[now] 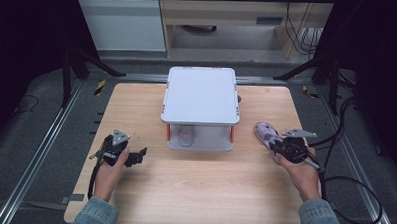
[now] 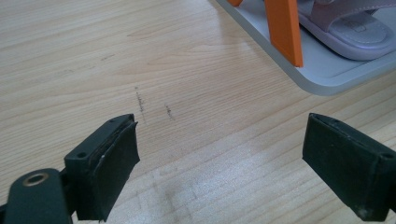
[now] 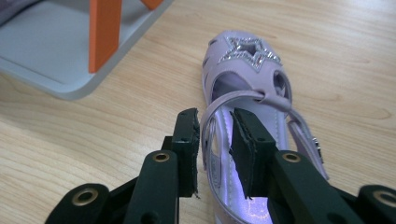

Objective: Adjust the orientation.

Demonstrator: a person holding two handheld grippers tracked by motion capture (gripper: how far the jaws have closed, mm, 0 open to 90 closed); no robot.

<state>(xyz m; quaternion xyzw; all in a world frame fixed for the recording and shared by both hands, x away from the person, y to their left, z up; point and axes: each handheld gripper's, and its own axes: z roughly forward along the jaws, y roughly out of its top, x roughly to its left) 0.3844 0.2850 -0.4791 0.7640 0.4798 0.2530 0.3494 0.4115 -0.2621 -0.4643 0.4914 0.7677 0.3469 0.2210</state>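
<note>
- Nearest the high camera: two forearms in denim sleeves, coming in over the near edge of the bench [image 1: 198, 192], one hand on each claw.
- Left claw [image 1: 137, 157]: rests low on the bench at the left side, well apart from the rack. Jaws wide open, nothing between them; the left gripper view shows bare wood with a few faint pencil-like marks between the pads [image 2: 114, 172].
- Middle: a small two-level rack [image 1: 201, 94], grey shelves on orange posts [image 2: 282, 28], stands in the centre of the bench. A pale lilac sandal [image 1: 186, 136] sits on its lower shelf, under the top plate.
- Right of the rack: a second lilac sandal [image 3: 247, 88] lies flat on the bench, near the rack's right corner but not touching it. Silver star on the toe, which points away from the person.
- Right claw [image 3: 215, 140]: down at the heel end of this sandal. Jaws narrowed to a small gap, with the side of the heel strap [image 3: 233, 100] between them. Whether the pads actually press on the strap, I cannot tell.
</note>
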